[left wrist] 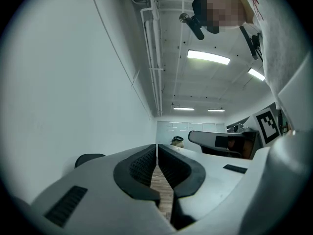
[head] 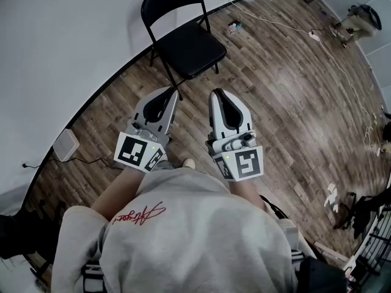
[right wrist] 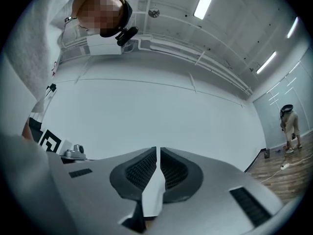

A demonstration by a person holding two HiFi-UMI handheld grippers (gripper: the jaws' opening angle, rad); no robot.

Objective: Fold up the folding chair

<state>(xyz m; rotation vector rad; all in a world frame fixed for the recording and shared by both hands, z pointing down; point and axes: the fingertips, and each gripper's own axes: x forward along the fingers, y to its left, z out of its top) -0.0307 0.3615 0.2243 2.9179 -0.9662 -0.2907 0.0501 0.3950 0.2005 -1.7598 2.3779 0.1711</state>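
We are looking down at a wood-plank floor that is meeting a white wall along a dark skirting line. The folding chair is standing open on that floor, close to the wall and just ahead of us, with its front toward us.

We are judging it to be a painted metal-tube frame: stiff, not fragile, and probably heavy enough to swing once it is tipping. The smooth tube is likely to be sliding in a narrow pinch, so we are planning to close across it squarely.

The seat is lying flat and dark, perhaps padded. Its near edge is looking like the place to lift, since raising it should be drawing the legs together. The curved backrest is rising behind it, and its top rail is offering the steadiest hold for keeping the chair upright while the seat is turning. We are wary of the hinge links under the seat, where a jaw could be getting trapped.

The left hand-held gripper is hovering just short of the seat's near corner, not touching it. Its jaws are standing together with only a thin slit, nothing between them. The right hand-held gripper is hanging beside it, apart from the chair, equally narrow and empty. Both will be needing to open before taking any tube.
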